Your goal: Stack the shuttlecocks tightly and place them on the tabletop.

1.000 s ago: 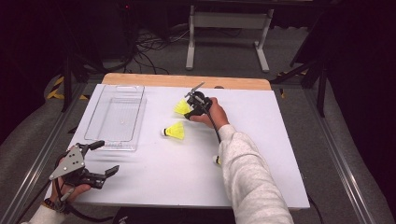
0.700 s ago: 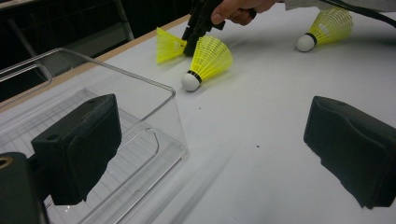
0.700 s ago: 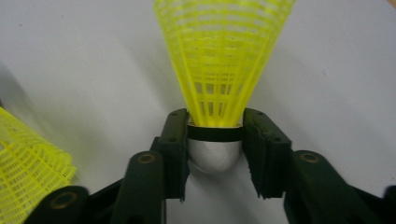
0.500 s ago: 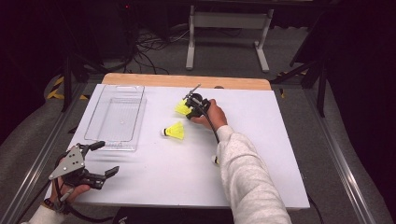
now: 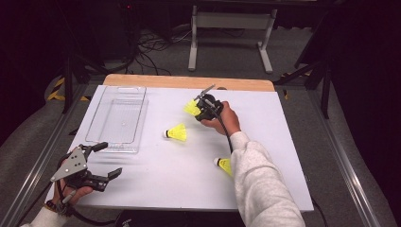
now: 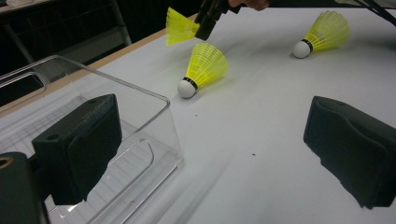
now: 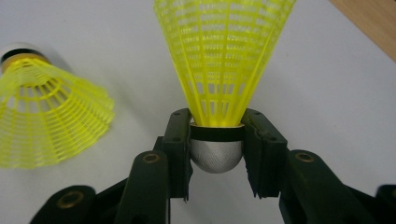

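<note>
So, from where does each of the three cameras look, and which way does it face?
High view: above the person's side, facing forward and down on the table; forearms, both grippers show.
Left gripper view: rides the left gripper, faces across the table past the clear tray.
Right gripper view: rides the right gripper, shut on the held shuttlecock.
All three share that shuttlecock.

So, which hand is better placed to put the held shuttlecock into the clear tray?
Right: the right tool already clamps the shuttlecock by its cork. The left tool sits open beside the clear tray, holding nothing.
</note>
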`<action>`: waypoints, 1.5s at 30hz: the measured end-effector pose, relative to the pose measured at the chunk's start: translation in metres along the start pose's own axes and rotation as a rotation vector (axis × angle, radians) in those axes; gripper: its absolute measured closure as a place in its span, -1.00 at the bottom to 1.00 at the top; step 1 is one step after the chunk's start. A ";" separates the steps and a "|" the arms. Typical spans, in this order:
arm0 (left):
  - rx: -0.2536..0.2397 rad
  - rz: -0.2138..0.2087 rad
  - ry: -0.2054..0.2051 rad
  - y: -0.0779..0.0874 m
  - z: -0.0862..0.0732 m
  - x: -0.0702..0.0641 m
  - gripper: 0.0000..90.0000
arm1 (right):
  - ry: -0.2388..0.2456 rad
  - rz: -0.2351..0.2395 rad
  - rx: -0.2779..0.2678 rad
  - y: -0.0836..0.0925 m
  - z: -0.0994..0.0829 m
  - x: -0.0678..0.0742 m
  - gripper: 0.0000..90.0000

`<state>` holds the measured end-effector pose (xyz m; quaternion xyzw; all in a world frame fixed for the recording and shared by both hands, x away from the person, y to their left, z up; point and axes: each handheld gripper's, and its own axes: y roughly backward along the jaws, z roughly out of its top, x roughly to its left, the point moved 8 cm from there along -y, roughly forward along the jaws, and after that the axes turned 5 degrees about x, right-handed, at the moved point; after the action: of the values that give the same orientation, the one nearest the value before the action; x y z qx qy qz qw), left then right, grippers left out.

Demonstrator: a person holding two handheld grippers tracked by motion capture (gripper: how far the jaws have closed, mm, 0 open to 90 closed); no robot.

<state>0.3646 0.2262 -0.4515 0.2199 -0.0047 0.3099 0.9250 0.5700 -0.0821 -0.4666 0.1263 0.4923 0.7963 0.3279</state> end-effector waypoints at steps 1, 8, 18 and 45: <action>-0.003 0.002 -0.002 0.000 0.000 -0.001 -0.89 | -0.007 0.002 0.002 0.002 -0.003 0.001 0.45; 0.000 -0.001 -0.008 0.000 0.002 -0.003 -0.88 | -0.021 0.033 0.024 0.013 -0.027 0.008 0.45; -0.013 -0.001 -0.006 0.001 0.005 -0.003 -0.87 | -0.020 0.091 0.073 0.015 -0.054 0.025 0.44; -0.037 -0.002 0.015 0.002 0.008 0.000 -0.86 | 0.072 0.019 -0.024 0.027 -0.029 0.027 -0.47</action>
<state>0.3643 0.2240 -0.4431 0.2004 -0.0032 0.3106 0.9292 0.5235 -0.0932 -0.4610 0.0985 0.4927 0.8095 0.3038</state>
